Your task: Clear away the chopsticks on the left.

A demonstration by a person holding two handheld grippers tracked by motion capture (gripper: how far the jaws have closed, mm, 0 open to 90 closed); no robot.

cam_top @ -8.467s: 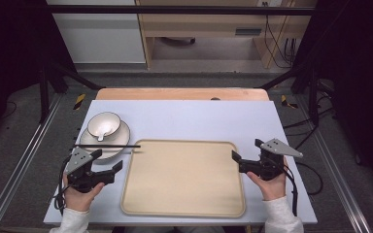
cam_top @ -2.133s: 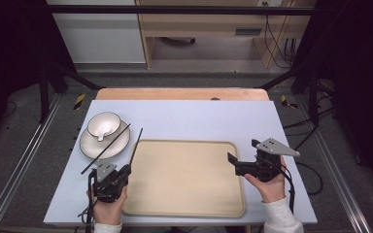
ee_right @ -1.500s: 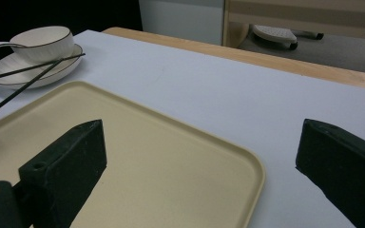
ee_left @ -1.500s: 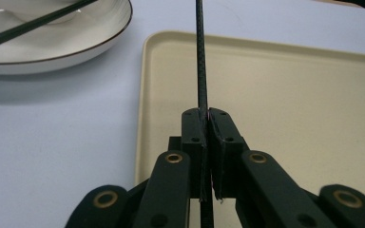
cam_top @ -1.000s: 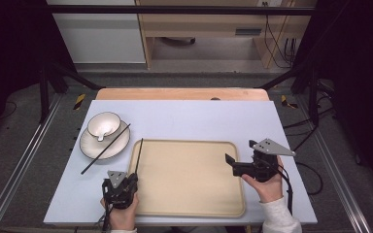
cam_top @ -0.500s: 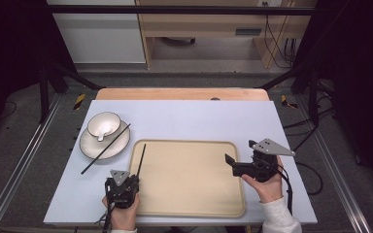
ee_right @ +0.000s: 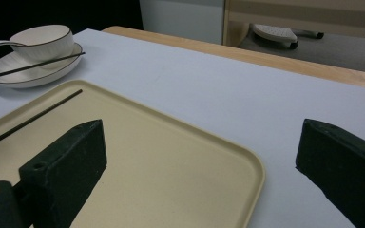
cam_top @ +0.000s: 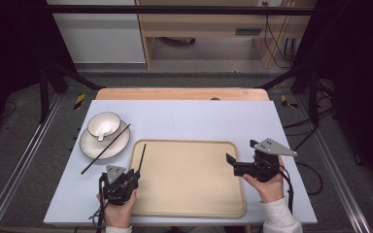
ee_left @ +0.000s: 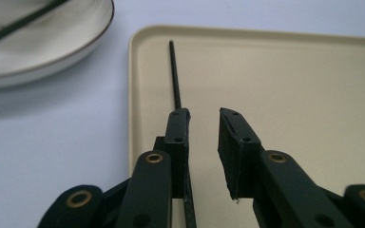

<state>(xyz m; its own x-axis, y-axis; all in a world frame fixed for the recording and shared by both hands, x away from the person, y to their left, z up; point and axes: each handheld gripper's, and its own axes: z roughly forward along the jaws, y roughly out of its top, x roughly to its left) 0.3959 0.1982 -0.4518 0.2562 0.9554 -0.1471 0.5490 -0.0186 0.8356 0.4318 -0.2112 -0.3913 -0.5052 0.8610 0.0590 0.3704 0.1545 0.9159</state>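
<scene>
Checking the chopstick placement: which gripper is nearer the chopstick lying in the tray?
Left. The left gripper is right at the chopstick, jaws just opening, the stick beside one jaw. The right gripper hovers over the tray's opposite side, well clear.

chopstick (ee_left: pixel 175 71) lower end hidden behind left gripper (ee_left: pixel 203 124) fingers (ee_left: pixel 177 137), plate (ee_left: pixel 52 45) cut off by edge

Thin black chopstick (ee_left: pixel 175 76) lying flat along tan tray (ee_left: pixel 313 95) left edge.
</scene>
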